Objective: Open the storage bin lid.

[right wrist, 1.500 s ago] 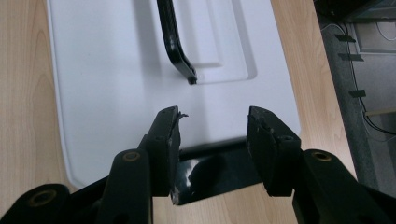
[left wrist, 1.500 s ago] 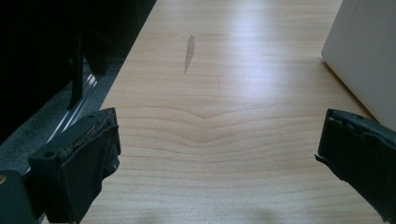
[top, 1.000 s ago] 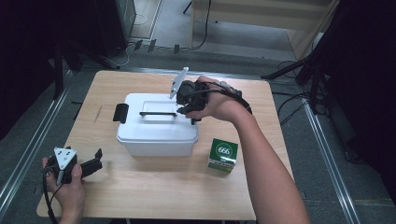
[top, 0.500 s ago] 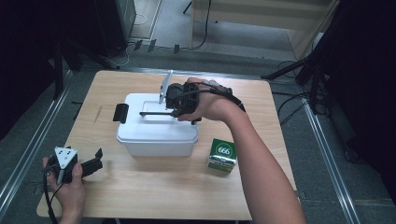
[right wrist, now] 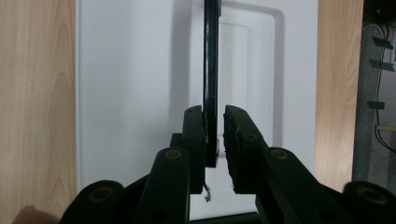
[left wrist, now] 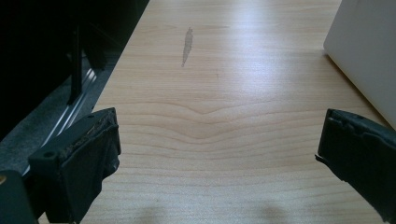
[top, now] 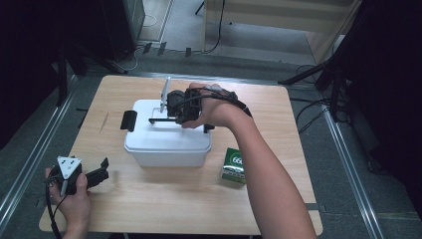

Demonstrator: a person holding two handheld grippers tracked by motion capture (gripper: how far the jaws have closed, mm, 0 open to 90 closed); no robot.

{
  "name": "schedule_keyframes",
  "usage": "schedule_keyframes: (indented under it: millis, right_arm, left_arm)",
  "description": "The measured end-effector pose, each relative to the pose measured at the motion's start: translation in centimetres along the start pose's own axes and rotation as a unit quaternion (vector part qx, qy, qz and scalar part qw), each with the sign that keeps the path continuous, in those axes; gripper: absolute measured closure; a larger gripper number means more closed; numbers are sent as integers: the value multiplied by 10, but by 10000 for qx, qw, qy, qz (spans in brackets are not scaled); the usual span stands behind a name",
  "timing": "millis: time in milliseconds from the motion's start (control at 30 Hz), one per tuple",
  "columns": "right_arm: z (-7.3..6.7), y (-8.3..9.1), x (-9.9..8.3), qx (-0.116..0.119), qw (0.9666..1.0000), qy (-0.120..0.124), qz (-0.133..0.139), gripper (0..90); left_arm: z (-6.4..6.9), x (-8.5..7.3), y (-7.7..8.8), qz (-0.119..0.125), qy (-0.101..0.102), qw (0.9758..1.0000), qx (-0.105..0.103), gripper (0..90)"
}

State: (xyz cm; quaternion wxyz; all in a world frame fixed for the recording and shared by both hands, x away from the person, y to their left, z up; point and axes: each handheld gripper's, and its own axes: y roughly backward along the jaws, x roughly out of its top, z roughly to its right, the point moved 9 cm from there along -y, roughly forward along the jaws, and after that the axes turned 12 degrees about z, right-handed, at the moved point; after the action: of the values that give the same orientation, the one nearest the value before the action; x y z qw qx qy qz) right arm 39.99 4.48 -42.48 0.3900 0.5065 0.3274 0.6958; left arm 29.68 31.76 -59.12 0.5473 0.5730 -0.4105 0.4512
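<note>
Stage: handle grasp, lid not yet lifted | right tool: jaws closing around black handle, small gap remains | white storage box: mid-table | left tool: jaws apart, idle.

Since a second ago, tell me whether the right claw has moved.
Yes. The right claw has slid leftward along the white box lid, from its right end toward the middle, its jaws closing around the black handle.
</note>
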Motion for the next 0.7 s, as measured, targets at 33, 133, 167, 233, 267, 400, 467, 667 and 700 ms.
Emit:
schedule_keyframes:
  millis: [33, 133, 167, 233, 267, 400, 467, 667, 700]
  right_arm:
    - [2, -2, 2, 28, 9999, 100, 40, 783]
    - [3, -4, 3, 3, 9999, 81, -81, 785]
    - [4, -6, 4, 47, 9999, 124, -80, 785]
    - [5, -9, 4, 75, 9998, 124, -167, 790]
    - [5, -11, 4, 76, 9997, 122, -216, 792]
    - [6, -17, 8, 99, 9994, 142, -290, 785]
    - [6, -20, 10, 93, 9992, 226, -304, 787]
    - [8, -23, 15, 62, 9985, 370, -408, 829]
    - [8, -23, 15, 63, 9984, 378, -416, 832]
  left_arm:
    - [0, 0, 0, -1, -2, 10000, 3, 0]
    - [0, 0, 0, -13, -21, 10000, 8, 0]
    - [1, 0, 0, -4, -22, 10000, 17, 0]
    - [1, 0, 0, -10, -60, 10000, 20, 0]
    - [2, 0, 0, -4, -68, 10000, 16, 0]
    - [1, 0, 0, 7, -31, 10000, 8, 0]
    - [1, 0, 0, 8, -39, 10000, 13, 0]
    - [2, 0, 0, -5, -62, 10000, 14, 0]
    - [2, 0, 0, -8, -56, 10000, 15, 0]
